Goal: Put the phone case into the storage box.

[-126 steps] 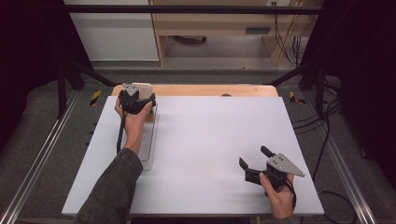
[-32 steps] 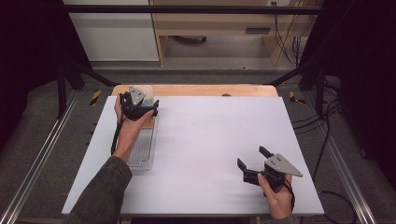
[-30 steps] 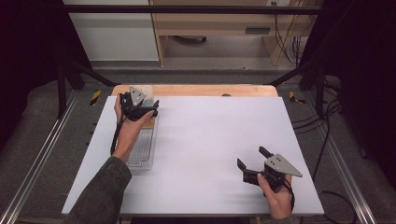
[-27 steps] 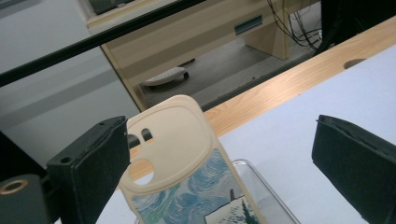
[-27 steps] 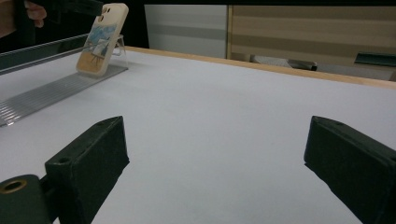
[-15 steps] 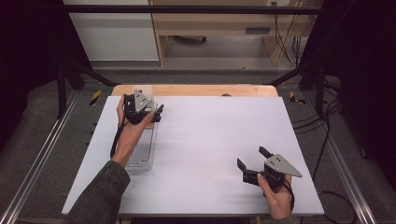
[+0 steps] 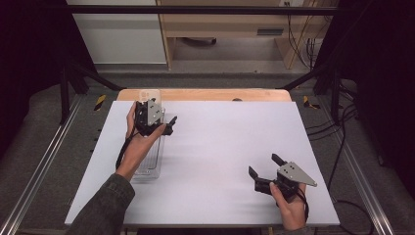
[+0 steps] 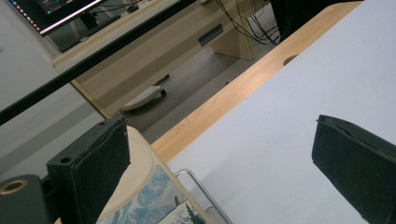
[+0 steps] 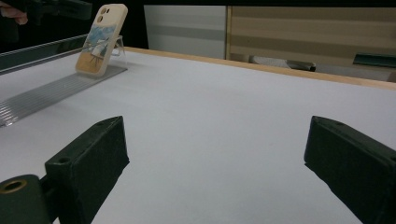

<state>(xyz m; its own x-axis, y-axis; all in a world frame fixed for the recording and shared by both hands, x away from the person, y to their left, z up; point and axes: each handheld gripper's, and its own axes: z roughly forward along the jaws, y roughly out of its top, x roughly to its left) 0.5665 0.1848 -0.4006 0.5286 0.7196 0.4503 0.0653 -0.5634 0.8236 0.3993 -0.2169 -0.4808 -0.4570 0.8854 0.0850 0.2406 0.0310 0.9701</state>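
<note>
Precariously propped: phone (image 9: 100,38) leaning on clear stand (image 9: 56,91) at far left of white surface (image 7: 220,147). Left tongs (image 8: 219,163) wide open, empty, beside phone; stray nudge could topple it. Right tongs (image 9: 217,163) likewise open, empty, well apart.

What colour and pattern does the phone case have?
Cream phone case with a blue painted landscape; clearest in the right gripper view.

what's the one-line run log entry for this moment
left gripper: open, beside phone | phone: leaning on clear stand, ungripped | right gripper: open, over bare table
</note>
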